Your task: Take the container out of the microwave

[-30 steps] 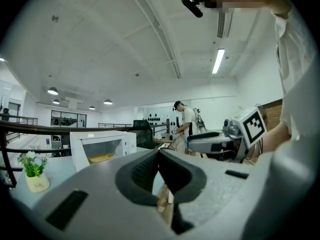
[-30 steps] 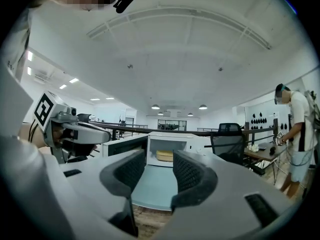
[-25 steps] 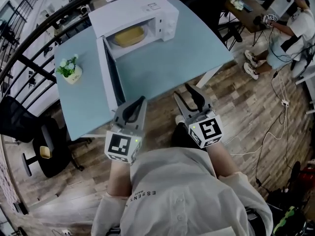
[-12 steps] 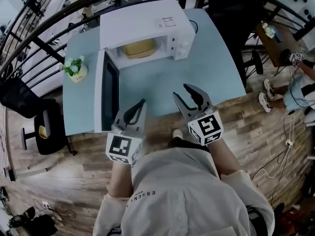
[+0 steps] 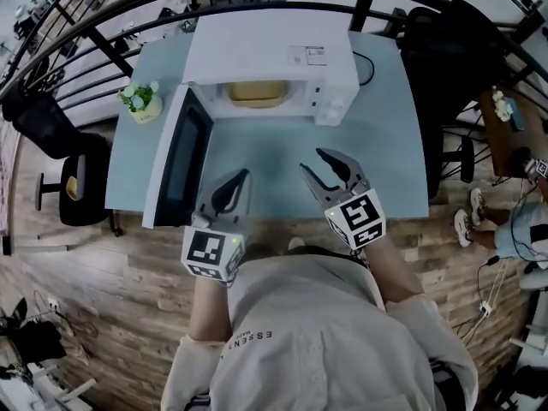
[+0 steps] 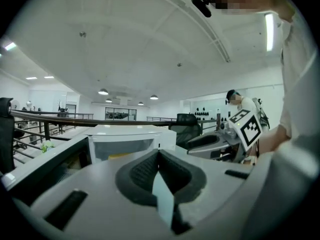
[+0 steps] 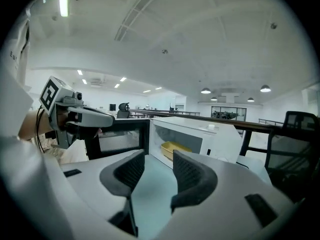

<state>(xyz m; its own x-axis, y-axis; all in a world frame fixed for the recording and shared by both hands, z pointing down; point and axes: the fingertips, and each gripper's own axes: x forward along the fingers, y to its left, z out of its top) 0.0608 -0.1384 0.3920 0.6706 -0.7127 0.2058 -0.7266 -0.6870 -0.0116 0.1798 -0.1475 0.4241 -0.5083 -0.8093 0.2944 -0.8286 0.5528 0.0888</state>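
The container is a shallow, pale yellow dish with rounded corners and a smooth, matte look, sitting on the floor of the microwave cavity, up at 12 o'clock from the person's hands. The microwave is a boxy white shell with a control strip on its 3 o'clock side; its door hangs wide open toward 8 o'clock, a dark glossy window in a white frame. It stands on a smooth light blue table. The left gripper hovers over the table's near edge, its ribbed black pads pressed together on nothing. The right gripper hovers beside it at 3 o'clock, its jaws apart with only tabletop between them. A small potted plant sits at 9 o'clock of the microwave
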